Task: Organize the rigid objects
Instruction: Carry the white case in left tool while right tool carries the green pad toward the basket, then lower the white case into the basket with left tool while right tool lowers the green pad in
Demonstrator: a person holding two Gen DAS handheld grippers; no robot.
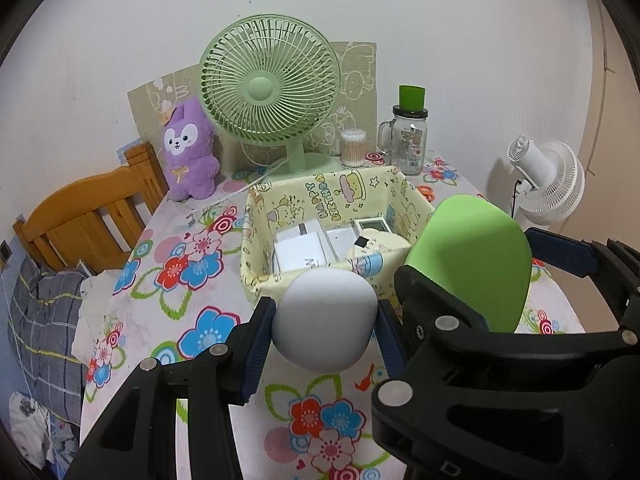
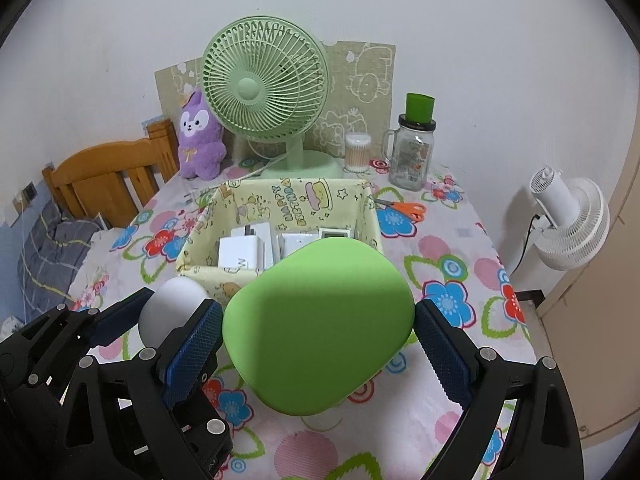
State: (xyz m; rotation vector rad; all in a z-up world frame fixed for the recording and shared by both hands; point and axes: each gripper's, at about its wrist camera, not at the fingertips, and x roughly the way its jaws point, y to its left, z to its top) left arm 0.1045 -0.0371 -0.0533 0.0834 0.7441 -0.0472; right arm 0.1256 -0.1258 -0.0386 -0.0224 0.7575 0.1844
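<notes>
Up close, the left gripper (image 1: 325, 322) pinches a smooth, matte white rounded object (image 1: 325, 320) between its blue ribbed pads, held above the near edge of the table. Just to its right, the right gripper (image 2: 318, 330) clamps a larger, matte green rounded case (image 2: 320, 324) with soft corners, its textured blue pads pressed against both sides. Both objects hang just in front of the fabric storage box (image 2: 208, 216), a pale yellow cloth bin printed with cartoons, already holding white boxy items.

Only the right wrist view shows the orange-handled scissors (image 2: 402, 209) lying right of the bin; in the left view the green case covers that spot. The left view alone shows the rumpled plaid bedding (image 1: 40, 320) at far left in full.

A glossy floral tablecloth (image 2: 452, 264) covers the table. At the far edge stand a ribbed green desk fan (image 1: 270, 88), a fuzzy purple plush (image 1: 188, 152), a cotton-swab tub (image 1: 353, 147) and a glass mug jar (image 1: 408, 142) topped by a green cup. A white fan (image 2: 568, 224) stands off to the right, a wooden chair (image 1: 80, 216) to the left, a plain white wall behind.
</notes>
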